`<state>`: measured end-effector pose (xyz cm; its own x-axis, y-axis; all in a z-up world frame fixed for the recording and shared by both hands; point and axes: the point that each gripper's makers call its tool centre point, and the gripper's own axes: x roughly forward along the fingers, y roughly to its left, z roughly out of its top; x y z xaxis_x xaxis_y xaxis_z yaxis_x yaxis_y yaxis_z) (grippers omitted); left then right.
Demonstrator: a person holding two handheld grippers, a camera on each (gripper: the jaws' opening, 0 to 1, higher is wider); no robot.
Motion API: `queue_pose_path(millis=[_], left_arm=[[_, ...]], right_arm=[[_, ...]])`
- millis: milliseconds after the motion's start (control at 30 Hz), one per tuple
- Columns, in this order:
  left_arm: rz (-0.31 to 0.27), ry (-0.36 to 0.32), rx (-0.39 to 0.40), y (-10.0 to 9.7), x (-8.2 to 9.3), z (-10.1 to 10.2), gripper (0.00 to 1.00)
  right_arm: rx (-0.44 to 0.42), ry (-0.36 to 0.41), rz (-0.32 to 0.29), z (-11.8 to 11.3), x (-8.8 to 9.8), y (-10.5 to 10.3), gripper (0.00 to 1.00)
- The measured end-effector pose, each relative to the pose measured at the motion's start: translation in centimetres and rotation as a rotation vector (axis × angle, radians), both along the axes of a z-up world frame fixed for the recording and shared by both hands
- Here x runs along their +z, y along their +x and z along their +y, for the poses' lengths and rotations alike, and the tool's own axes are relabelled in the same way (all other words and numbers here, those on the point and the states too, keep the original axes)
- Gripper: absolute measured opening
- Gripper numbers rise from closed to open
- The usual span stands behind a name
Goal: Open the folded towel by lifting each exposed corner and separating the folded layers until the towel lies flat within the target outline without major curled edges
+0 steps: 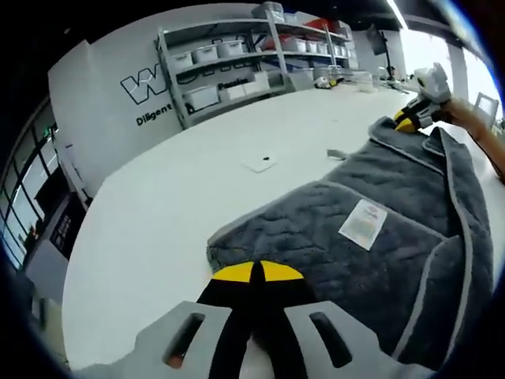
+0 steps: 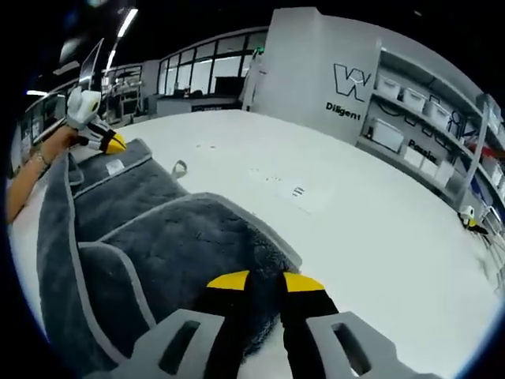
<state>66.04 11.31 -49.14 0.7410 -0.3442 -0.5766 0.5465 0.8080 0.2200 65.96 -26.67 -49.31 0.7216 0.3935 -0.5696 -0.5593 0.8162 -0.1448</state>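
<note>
Grey towel [image 1: 394, 213] between both hand-held grippers' jaws

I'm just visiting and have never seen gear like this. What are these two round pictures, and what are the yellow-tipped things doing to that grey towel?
A person holds a two-jaw gripper in each hand; each carries a fisheye camera looking along its jaws. In the left gripper view, the left gripper is pinched shut on one end of the grey towel, with the right gripper far off. The right gripper view shows the right gripper closed on the opposite end. The towel, with its label, lies partly folded on a white table.
</note>
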Motion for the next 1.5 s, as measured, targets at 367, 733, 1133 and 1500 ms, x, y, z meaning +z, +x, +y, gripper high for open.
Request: queue_pose_path(millis=[367,733,1133,1500], left_arm=[[-0.003,-0.072,0.041,3.4,0.1,0.3,0.01],[-0.054,-0.044,0.062,5.5,0.2,0.3,0.01],[-0.127,0.086,0.085,6.0,1.3,0.5,0.12],[-0.083,-0.153,0.025,3.1,5.8,-1.5,0.55]], right_arm=[[-0.020,0.031,-0.012,0.0,0.0,3.2,0.11],[-0.036,0.072,-0.043,-0.3,0.1,5.5,0.11],[-0.034,0.045,-0.084,-0.4,0.6,5.7,0.16],[-0.135,0.210,-0.081,-3.0,3.6,4.7,0.57]])
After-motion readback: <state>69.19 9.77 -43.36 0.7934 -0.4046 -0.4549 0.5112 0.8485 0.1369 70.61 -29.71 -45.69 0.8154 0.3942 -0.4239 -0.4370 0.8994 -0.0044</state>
